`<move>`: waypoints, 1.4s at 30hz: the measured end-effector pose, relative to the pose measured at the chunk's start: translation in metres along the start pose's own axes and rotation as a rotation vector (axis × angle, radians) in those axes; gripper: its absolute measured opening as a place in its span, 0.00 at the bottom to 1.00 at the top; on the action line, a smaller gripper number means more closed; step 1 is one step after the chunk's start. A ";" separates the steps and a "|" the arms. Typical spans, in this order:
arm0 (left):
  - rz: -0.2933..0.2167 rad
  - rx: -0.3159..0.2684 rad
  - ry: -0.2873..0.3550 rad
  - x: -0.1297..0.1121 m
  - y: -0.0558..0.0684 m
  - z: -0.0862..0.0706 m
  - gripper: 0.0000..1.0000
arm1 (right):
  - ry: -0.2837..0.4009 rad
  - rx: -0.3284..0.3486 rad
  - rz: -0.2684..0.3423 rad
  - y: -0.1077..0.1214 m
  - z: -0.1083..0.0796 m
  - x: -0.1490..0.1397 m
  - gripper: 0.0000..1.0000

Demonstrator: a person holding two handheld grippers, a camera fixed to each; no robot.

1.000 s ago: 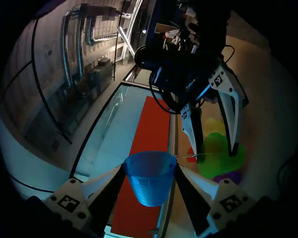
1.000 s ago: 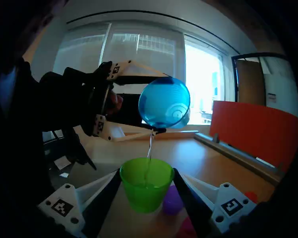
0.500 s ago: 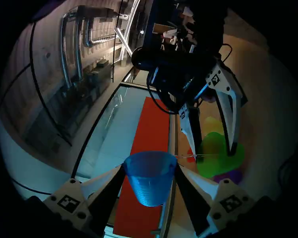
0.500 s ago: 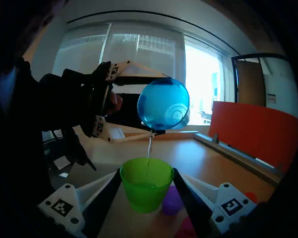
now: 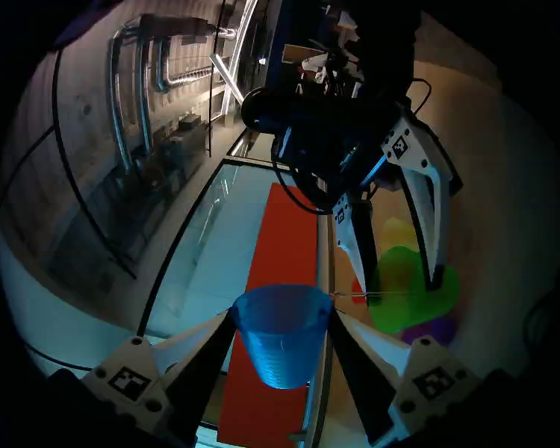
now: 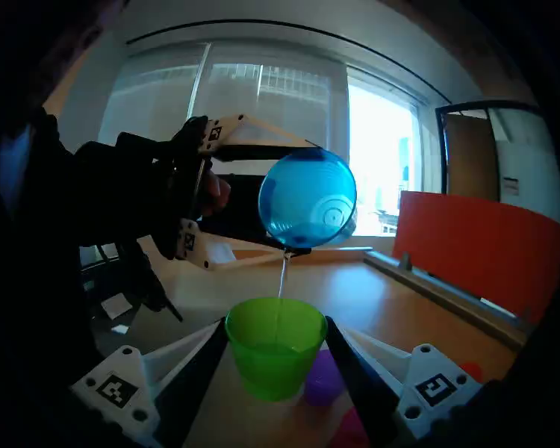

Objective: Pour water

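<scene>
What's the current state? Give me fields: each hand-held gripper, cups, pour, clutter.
left hand-held gripper: shut on blue cup, which is tipped over above the green cup
right hand-held gripper: shut on green cup, which is upright
pour: thin water stream runs from the blue cup's lower rim into the green cup
green cup fill: partly filled
clutter: purple object beside the green cup, on wooden table

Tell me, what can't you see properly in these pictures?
Purple thing, right gripper view: half hidden behind the green cup.
Pink thing, same view: cut off at the bottom edge.
The green cup, left gripper view: blurred, crossed by the right gripper's fingers.
</scene>
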State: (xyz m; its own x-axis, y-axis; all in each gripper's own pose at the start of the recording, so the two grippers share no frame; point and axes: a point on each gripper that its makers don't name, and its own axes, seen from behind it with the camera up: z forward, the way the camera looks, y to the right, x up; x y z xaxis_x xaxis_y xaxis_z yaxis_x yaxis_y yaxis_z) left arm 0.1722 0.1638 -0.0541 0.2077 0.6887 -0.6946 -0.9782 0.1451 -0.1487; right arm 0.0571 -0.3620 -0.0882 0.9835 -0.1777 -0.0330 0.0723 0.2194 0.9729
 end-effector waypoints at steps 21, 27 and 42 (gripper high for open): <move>0.047 -0.007 -0.006 -0.003 0.006 0.001 0.85 | 0.006 -0.002 -0.002 0.001 0.001 0.003 0.95; 0.059 -0.003 -0.007 -0.004 0.005 0.001 0.85 | 0.005 -0.002 -0.005 0.001 0.002 0.003 0.95; 0.088 -0.001 -0.010 -0.003 0.005 0.002 0.85 | 0.010 -0.004 -0.007 0.002 0.003 0.003 0.95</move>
State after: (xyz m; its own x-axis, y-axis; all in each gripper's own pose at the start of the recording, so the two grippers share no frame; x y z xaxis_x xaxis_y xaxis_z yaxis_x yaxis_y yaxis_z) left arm 0.1664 0.1635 -0.0518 0.1205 0.7058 -0.6981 -0.9927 0.0823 -0.0881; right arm 0.0598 -0.3649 -0.0861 0.9846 -0.1700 -0.0416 0.0794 0.2218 0.9719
